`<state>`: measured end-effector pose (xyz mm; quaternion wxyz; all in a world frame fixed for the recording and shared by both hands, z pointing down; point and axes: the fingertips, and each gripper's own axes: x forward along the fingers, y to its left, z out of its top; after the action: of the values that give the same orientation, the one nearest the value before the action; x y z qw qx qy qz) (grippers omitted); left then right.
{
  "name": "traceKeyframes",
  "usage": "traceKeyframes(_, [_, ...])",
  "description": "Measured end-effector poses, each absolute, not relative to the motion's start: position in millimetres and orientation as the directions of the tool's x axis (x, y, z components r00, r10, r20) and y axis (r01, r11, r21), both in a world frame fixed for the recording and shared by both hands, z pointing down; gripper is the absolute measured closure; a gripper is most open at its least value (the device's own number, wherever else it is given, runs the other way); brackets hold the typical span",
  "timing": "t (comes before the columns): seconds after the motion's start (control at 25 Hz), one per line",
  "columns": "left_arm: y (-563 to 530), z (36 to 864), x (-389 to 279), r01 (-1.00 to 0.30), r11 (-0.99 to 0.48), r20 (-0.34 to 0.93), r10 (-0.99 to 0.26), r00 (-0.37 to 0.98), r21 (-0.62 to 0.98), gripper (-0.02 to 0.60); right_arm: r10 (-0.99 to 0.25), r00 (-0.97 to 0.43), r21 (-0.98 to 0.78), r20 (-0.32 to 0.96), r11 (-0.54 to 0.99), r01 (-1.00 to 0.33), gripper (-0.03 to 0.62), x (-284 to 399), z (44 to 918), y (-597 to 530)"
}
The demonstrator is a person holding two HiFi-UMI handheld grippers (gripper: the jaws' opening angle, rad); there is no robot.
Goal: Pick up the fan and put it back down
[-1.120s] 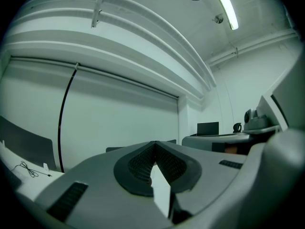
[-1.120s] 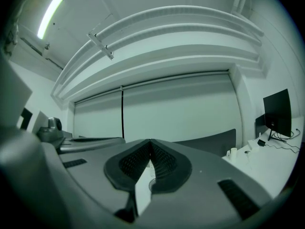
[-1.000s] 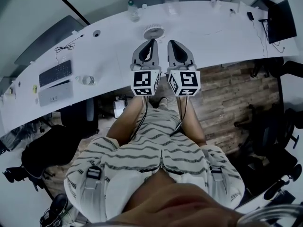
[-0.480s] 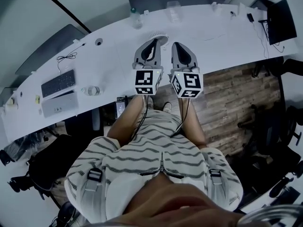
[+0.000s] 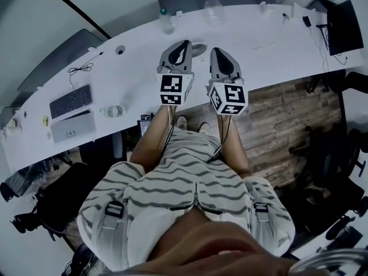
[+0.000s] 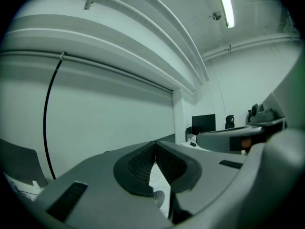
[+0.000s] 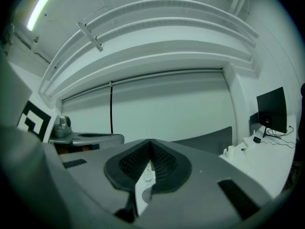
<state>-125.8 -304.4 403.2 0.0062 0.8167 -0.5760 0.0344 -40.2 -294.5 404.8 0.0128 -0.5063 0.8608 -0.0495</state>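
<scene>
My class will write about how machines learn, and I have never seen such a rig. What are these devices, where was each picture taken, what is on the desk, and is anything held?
There is no robot: a person holds a two-jaw gripper in each hand. The head view looks down from the person's head on the left gripper and right gripper above a desk. Each gripper view looks along its own jaws. On the desk stand a fan by the gripper tips, a keyboard and a bottle. Both grippers are shut, holding nothing.
</scene>
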Motion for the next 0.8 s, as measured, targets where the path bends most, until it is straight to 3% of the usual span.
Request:
traceKeyframes(0.36, [-335.5,432.7,-125.9,-0.86,-0.503,0.214,-0.852,0.477,-0.086,0.571,-0.866,-0.5,-0.088,0.018,0.497,-0.863,0.582,-49.0,401.0,-305.8])
traceKeyframes(0.52, [-347.7,456.9,-141.3,-0.847,-0.531,0.295,-0.81,0.507,-0.001,0.569,-0.87,-0.491,-0.108,0.032,0.486,-0.867,0.582,-45.7,408.2,-306.1])
traceKeyframes(0.8, [-363.5,484.5,-148.4,-0.801,-0.599,0.387,-0.738,0.553,0.003,0.506,-0.878,-0.477,-0.115,0.039,0.471,-0.875,0.582,-35.9,409.2,-312.3])
